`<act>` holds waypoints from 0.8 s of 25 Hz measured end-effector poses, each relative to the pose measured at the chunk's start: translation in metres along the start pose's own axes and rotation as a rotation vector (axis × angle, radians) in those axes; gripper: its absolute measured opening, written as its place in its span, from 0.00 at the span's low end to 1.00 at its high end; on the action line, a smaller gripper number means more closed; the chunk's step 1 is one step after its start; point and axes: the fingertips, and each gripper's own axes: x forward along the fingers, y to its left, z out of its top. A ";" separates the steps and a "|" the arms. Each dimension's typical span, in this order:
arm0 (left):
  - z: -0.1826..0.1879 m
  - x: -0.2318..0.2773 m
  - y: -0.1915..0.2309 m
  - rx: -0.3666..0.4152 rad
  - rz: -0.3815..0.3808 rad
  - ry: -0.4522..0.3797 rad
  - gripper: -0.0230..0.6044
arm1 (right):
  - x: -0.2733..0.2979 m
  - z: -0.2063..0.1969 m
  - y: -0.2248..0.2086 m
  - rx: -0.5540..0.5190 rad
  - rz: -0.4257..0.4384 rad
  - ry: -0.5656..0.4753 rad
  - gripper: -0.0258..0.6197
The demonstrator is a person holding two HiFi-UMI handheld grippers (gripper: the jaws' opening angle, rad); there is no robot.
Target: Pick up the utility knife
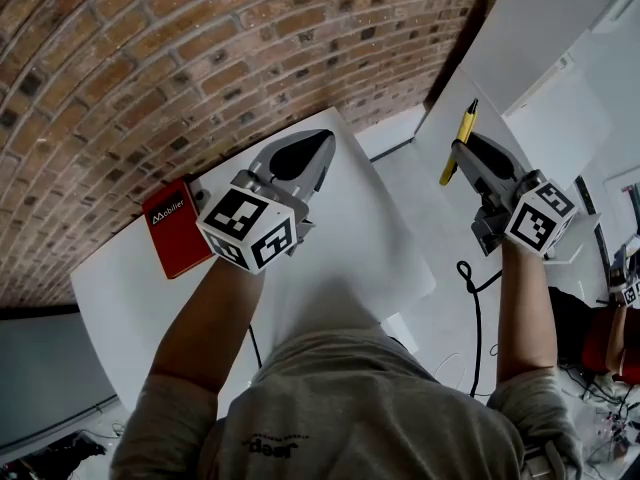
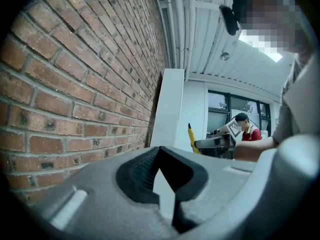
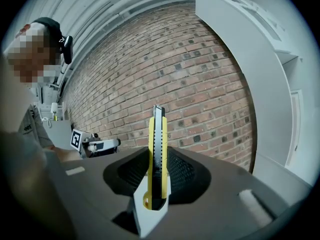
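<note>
The utility knife (image 1: 459, 140) is yellow and black, and my right gripper (image 1: 462, 152) is shut on it and holds it in the air above the white surface. In the right gripper view the knife (image 3: 156, 151) stands upright between the black pads (image 3: 180, 171), its blade end pointing away toward the brick wall. My left gripper (image 1: 318, 146) hovers over the white table, shut with nothing in it. In the left gripper view its jaws (image 2: 167, 184) meet in front of the camera, and the knife (image 2: 191, 138) shows far off in the right gripper (image 2: 212, 144).
A red box (image 1: 175, 226) lies on the white table (image 1: 120, 288) beside the left gripper. A brick wall (image 1: 150, 58) runs along the table's far side. A black cable (image 1: 474, 298) hangs below the right gripper. White cabinets (image 1: 540, 38) stand at the right. Another person (image 2: 247, 129) sits far back.
</note>
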 end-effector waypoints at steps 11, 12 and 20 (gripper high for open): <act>0.001 -0.004 0.002 -0.008 0.000 -0.005 0.03 | 0.007 0.000 0.006 -0.006 0.011 0.007 0.23; 0.002 -0.004 0.002 -0.008 0.000 -0.005 0.03 | 0.007 0.000 0.007 -0.007 0.011 0.007 0.23; 0.002 -0.003 0.001 -0.005 -0.003 -0.007 0.03 | 0.008 0.000 0.007 -0.015 0.014 0.008 0.23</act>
